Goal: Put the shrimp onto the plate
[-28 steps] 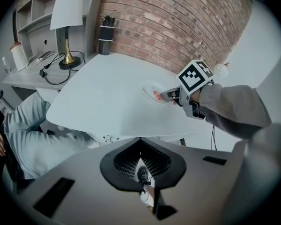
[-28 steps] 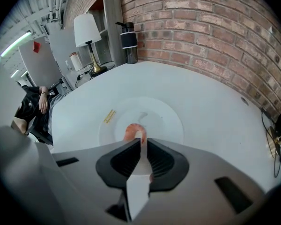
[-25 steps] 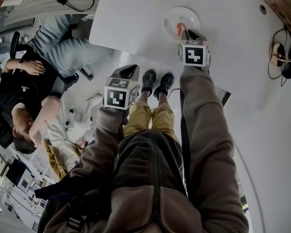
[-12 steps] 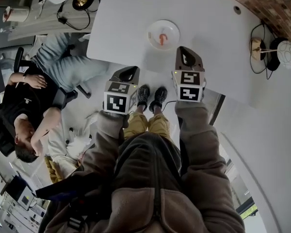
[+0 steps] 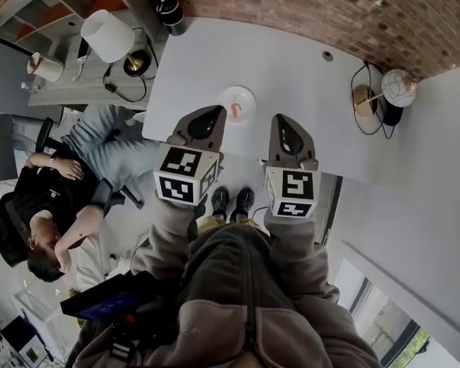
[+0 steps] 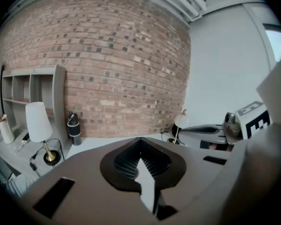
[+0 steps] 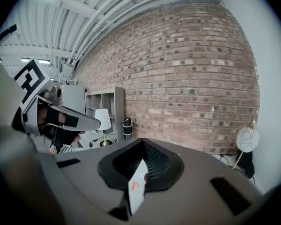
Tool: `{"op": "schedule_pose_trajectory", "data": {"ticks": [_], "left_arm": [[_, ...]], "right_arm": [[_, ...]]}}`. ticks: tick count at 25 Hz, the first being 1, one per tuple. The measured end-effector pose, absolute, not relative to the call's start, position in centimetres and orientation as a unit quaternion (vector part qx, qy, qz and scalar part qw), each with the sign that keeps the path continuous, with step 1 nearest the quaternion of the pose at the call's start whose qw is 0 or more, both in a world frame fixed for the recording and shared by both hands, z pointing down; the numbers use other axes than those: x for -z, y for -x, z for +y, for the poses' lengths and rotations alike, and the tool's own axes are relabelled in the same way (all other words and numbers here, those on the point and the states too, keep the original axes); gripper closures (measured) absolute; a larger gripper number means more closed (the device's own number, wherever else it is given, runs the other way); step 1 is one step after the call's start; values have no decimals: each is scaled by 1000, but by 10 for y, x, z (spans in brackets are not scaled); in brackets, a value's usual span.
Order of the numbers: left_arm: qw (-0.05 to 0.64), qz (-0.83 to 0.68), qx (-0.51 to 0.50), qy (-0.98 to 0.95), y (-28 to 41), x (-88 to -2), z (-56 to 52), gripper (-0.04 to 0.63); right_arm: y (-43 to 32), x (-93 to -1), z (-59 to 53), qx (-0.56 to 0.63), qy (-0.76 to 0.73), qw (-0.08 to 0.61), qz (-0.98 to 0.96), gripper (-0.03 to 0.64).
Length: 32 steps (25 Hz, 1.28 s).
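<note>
An orange shrimp (image 5: 235, 111) lies on a small white plate (image 5: 246, 96) near the front edge of the white table (image 5: 307, 67). Both grippers are held high above the table edge, close to the head camera. My left gripper (image 5: 205, 119) is left of the plate and my right gripper (image 5: 284, 131) is right of it. Each is shut and holds nothing. In the left gripper view the gripper (image 6: 147, 184) shows only a thin slit of table between its jaws. In the right gripper view the gripper (image 7: 136, 184) frames a sliver of plate with the shrimp (image 7: 135, 185).
A brick wall (image 5: 330, 10) backs the table. A globe lamp (image 5: 399, 87) and cables sit at its right end, a black bottle (image 5: 169, 1) at the far left corner. A white-shaded lamp (image 5: 107, 35) stands on a side desk. A seated person (image 5: 50, 194) is at left.
My right gripper has drawn back from the plate, with the shrimp left lying on it. Both grippers have risen toward the head camera, and the view now takes in the whole table.
</note>
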State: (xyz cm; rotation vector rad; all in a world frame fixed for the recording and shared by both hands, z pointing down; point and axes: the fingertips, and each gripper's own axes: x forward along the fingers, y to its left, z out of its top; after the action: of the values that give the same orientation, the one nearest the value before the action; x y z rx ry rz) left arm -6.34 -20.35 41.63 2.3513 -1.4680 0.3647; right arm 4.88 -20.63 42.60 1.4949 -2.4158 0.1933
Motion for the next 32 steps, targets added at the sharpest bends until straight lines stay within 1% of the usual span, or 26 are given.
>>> {"op": "schedule_pose_trajectory", "data": {"ticks": [4,12,18,26,32], "left_arm": [[127,-520,-104,-839,57,-366,-203,591],[57,-534,-56,-842,67,-289,-204,591],[-12,-540,-16,-841,61,-228,-197,592],[-69,-520,-2,-851,39,-193,-191,591],[-79,-514,6,-854,28,-180,-194,591]], "right_arm": [[-56,-374,-197,-40,-525,117,-842,615],[-65,-297,-191,15,-546,67,-835,615],[-70,-241,-184,74,-550,21,-832,615],[-89,-198,-175,119,-571,-27,-812,615],[-103,-181,-170,134,-580,-55,-801,615]]}}
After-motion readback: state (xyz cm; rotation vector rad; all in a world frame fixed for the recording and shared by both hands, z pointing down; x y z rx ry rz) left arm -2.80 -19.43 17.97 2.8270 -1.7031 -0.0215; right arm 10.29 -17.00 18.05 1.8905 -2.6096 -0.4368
